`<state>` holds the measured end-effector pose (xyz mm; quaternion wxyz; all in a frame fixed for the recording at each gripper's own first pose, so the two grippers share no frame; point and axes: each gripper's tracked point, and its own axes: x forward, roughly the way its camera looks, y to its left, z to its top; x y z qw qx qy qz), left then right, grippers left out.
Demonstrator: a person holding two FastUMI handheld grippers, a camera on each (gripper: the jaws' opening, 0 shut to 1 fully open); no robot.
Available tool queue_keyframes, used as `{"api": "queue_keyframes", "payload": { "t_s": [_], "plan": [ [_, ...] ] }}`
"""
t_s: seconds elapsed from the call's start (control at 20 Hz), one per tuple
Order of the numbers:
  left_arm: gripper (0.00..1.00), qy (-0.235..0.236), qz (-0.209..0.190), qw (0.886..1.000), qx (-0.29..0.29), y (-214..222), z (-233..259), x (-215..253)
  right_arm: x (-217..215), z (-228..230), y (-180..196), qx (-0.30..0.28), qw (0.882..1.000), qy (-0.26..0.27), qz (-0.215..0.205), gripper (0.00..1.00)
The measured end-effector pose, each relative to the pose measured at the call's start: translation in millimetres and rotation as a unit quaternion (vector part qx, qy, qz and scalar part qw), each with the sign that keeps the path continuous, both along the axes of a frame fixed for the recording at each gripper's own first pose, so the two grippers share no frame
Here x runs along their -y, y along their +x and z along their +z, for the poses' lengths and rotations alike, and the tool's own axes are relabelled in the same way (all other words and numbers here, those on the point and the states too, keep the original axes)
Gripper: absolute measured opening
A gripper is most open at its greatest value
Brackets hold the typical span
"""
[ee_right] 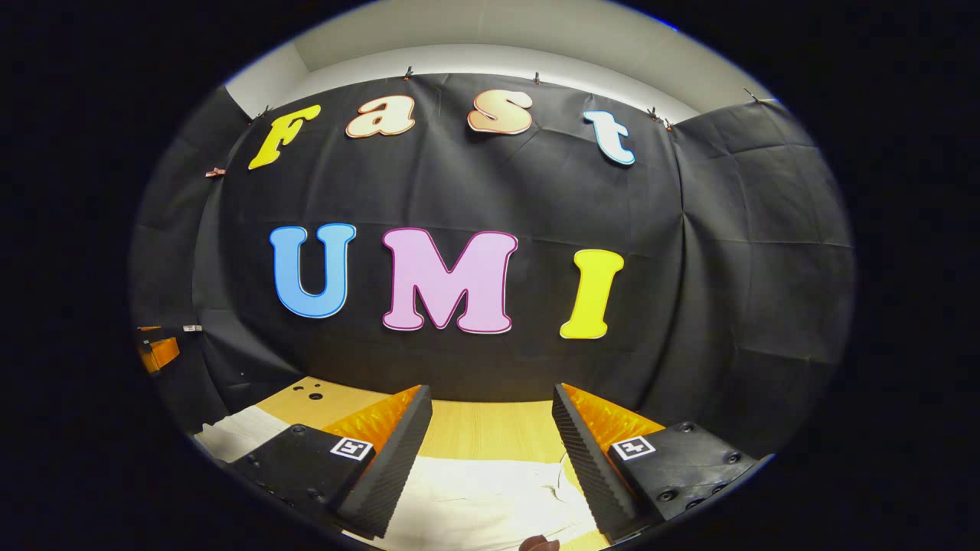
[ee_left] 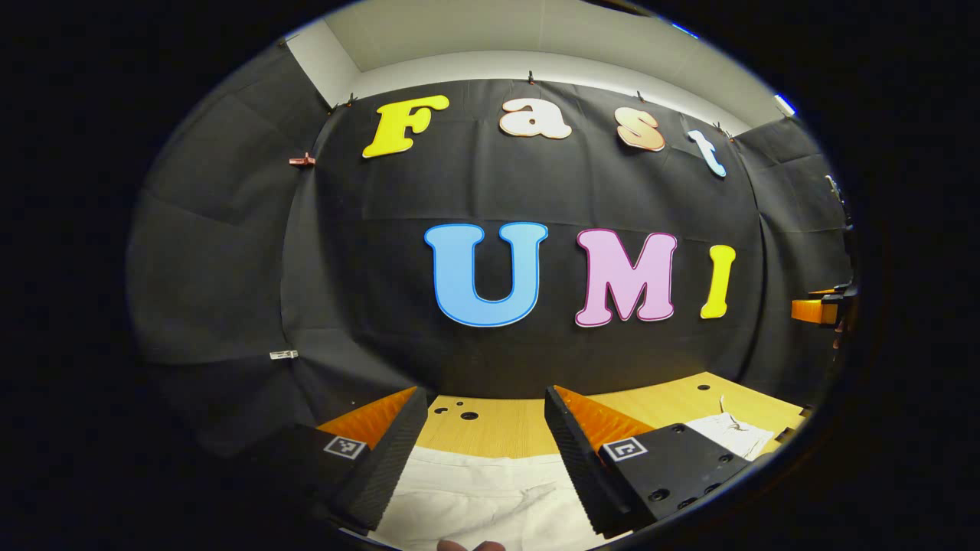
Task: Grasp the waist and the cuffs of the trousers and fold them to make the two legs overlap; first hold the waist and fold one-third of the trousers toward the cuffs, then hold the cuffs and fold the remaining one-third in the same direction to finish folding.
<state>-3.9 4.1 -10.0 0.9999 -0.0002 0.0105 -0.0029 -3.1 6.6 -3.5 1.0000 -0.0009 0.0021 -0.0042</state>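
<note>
Setting: recording booth in a lab-like room — black cloth wall [ee_right: 727,268] clipped along its top edge, pale plain ceiling [ee_left: 490,34] above, light wooden table [ee_right: 490,428] with drilled holes standing against the cloth — white trousers [ee_left: 475,497] spread across it.

the trousers [ee_left: 475,497] are plain off-white. the surface [ee_left: 505,425] is light yellow wood grain with small dark holes. the booth wall [ee_right: 689,306] is black cloth; above it, the ceiling strip [ee_right: 536,34] is pale grey-white.
</note>
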Motion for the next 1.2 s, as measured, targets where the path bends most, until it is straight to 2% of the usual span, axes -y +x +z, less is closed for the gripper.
{"api": "queue_keyframes", "payload": {
  "t_s": [0.25,0.45,0.6,0.8,0.9,1.05,1.2],
  "plan": [
    [0.96,0.014,-0.009,1.000,-0.013,-2.6,-11.9,-3.1,0.9,-3.7,-1.7,-0.004,1.000,-0.017,0.000,0.97],
    [0.98,0.076,-0.038,0.994,-0.069,-16.6,-68.1,-17.1,23.4,-34.7,-13.4,-0.039,0.995,-0.095,-0.006,0.97],
    [0.99,0.136,-0.066,0.981,-0.123,-37.7,-122.3,-33.2,45.0,-70.6,-28.7,-0.082,0.984,-0.156,-0.005,0.97],
    [0.98,0.228,-0.103,0.948,-0.198,-64.6,-195.8,-57.6,70.0,-119.8,-49.8,-0.143,0.971,-0.191,-0.010,0.97],
    [0.98,0.267,-0.125,0.927,-0.231,-78.9,-229.5,-63.5,79.1,-140.9,-60.3,-0.172,0.968,-0.184,-0.016,0.97],
    [0.98,0.320,-0.161,0.895,-0.264,-93.4,-268.5,-70.3,85.6,-151.6,-70.3,-0.188,0.964,-0.185,-0.025,0.97],
    [0.98,0.366,-0.180,0.861,-0.304,-116.2,-314.4,-86.7,88.4,-160.8,-78.7,-0.199,0.960,-0.193,-0.027,0.97]
  ]
}}
